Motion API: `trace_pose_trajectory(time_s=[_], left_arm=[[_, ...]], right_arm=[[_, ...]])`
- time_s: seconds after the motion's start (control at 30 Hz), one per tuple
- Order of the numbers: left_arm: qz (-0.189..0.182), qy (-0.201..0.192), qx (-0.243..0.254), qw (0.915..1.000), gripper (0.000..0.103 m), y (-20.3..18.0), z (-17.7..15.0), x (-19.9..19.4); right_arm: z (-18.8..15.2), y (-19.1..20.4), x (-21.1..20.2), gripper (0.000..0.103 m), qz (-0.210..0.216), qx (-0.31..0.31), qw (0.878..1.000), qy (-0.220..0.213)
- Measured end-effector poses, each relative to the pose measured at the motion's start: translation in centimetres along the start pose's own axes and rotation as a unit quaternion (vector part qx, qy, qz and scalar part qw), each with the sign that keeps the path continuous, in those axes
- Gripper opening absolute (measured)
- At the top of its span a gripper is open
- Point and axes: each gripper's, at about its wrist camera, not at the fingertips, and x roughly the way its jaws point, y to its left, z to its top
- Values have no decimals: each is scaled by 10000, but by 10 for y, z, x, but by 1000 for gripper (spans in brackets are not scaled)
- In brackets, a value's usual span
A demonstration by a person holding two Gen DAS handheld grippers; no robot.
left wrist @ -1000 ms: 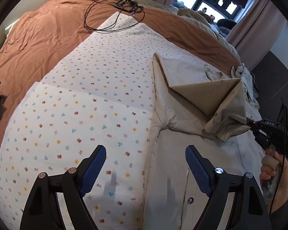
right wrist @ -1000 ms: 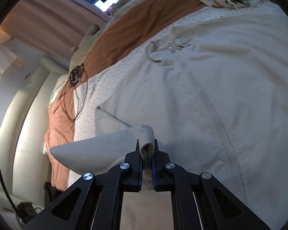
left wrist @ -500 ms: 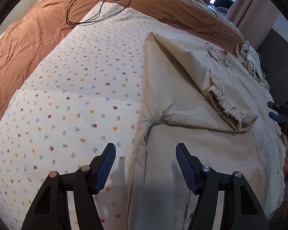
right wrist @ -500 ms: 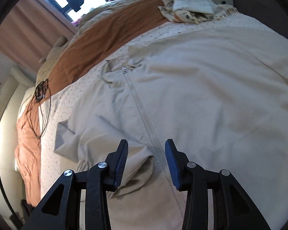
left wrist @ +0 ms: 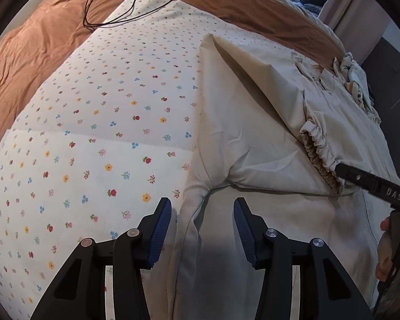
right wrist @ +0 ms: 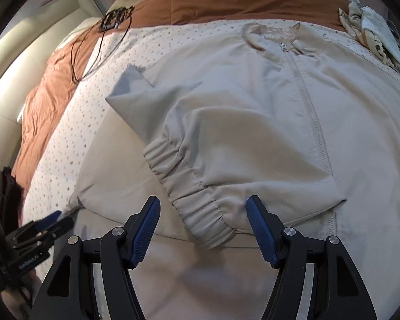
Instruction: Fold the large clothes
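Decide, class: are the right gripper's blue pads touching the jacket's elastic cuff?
Apart. The right wrist view shows the right gripper opening, with gaps between each pad and the elastic cuff.

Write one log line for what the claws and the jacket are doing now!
jacket: flat on bed, sleeve folded across front | right claw: opening, cuff released | left claw: closing over side edge, not gripping

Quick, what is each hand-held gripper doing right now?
Left hand-held gripper: jaws closing around the jacket side edge, pads not yet pressing.
Right hand-held gripper: jaws opening, sleeve cuff lies free between them.
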Motion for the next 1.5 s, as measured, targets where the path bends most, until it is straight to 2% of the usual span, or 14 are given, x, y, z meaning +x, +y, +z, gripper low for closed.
trace_pose_trajectory(time_s=[0.1,0.2,0.27,0.33,0.43,0.57,0.7,0.77,0.83,0.87,0.93,1.03,1.23,1.5], left_arm=[[19,64,49,10000,50,-2,7,10],[167,160,88,9997,33,-2,12,21],[180,123,84,9997,31,-1,12,23],[243,102,94,9996,26,0,13,22],[286,76,3,9996,21,5,13,20],[383,19,-131,9992,21,13,13,16],[399,15,-265,9988,21,22,12,14],[395,14,-325,9987,21,24,10,13],[399,6,-371,9985,21,24,9,12],[390,7,-376,9985,21,24,8,11],[397,-1,-372,9985,21,23,7,11],[385,-14,-384,9985,21,23,6,11],[440,-30,-281,9986,21,21,5,12],[447,-52,-232,9987,21,21,7,14]], right_arm=[[-4,-2,8,66,-174,-146,9997,-1],[-2,-16,0,33,-31,96,9999,-58],[0,-31,-11,27,305,398,9985,-199],[2,-43,-28,20,390,591,9967,-405],[4,-64,-63,17,452,877,9912,-879],[6,-95,-102,16,386,1254,9812,-1415],[0,-136,-119,17,216,1824,9700,-1594],[-7,-162,-118,25,-206,2216,9646,-1412],[-16,-185,-117,30,-386,2495,9587,-1307],[-21,-196,-116,34,-367,2635,9559,-1244],[-30,-213,-114,53,-256,2859,9504,-1194],[-37,-231,-106,57,-115,3090,9456,-1011],[-38,-229,-74,57,470,3088,9477,-659],[-9,-201,-38,58,69,2199,9740,-542]])
